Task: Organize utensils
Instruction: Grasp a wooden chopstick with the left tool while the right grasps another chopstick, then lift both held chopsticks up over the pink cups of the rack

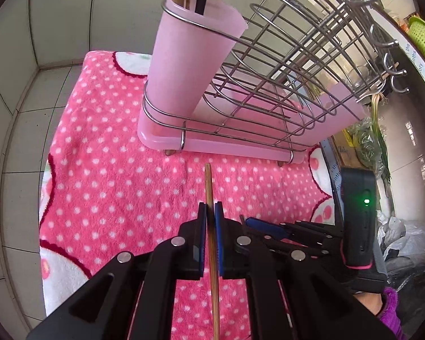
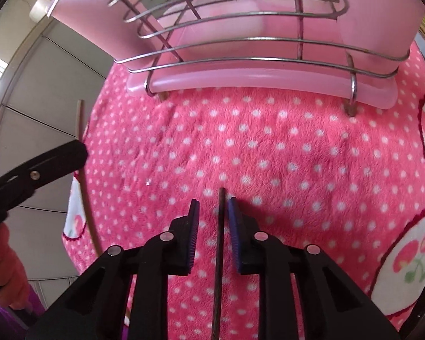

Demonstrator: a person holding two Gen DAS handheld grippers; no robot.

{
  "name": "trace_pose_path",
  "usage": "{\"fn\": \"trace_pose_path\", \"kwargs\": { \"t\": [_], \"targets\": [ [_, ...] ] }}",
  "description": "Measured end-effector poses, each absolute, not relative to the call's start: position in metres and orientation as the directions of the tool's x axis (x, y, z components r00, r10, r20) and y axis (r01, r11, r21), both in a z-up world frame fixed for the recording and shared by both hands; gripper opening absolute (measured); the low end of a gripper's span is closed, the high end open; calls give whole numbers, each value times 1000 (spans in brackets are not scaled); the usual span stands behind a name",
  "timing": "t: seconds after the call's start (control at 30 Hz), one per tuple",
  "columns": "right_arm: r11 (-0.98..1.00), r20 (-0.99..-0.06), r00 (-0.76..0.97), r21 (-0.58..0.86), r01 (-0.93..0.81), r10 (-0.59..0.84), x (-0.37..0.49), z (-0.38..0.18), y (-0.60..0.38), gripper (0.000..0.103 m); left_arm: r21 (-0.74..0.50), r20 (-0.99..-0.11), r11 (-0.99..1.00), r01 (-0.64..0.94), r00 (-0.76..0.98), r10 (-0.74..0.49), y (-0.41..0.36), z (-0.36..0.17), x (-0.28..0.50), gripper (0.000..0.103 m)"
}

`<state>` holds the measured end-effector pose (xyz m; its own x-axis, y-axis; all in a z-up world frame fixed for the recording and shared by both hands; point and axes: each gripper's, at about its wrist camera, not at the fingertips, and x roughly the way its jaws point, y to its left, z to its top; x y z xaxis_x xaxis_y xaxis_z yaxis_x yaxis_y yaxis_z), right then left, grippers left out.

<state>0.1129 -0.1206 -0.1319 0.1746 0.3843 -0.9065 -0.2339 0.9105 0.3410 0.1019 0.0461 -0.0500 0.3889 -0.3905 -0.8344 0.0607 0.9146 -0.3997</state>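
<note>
Your left tool [image 1: 211, 208] is clenched on a bamboo chopstick [image 1: 209, 184], its long axis pointing toward the pink cup [image 1: 189, 56] ahead; that hand is nearer. Your right tool [image 2: 212, 206] sits parted around a dark chopstick [image 2: 219, 226]; whether it grips, I cannot tell

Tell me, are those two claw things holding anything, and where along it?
The left gripper pinches a bamboo chopstick a little below its forward end. A dark chopstick lies between the right gripper's fingers, against one pad only; not clamped.
</note>
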Motion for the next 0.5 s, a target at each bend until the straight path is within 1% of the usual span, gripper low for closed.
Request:
{"fn": "trace_pose_path", "kwargs": {
  "t": [0.1,0.13,0.27,0.5],
  "targets": [
    [923,-921,187,293,-249,343,116,-135,-108,12,-406,-830,912,60,394,-395,46,-51,103,5],
    [928,-925,194,274,-252,326,116,-137,-104,8,-407,-829,911,60,395,-396,46,-51,102,5],
    [930,-923,215,262,-258,319,115,-141,-99,5,-415,-819,908,62,408,-403,45,-50,101,5],
    [908,-872,275,351,-227,406,96,-125,-137,5,-408,-791,909,80,466,-396,52,-32,89,5]
  ]
}}
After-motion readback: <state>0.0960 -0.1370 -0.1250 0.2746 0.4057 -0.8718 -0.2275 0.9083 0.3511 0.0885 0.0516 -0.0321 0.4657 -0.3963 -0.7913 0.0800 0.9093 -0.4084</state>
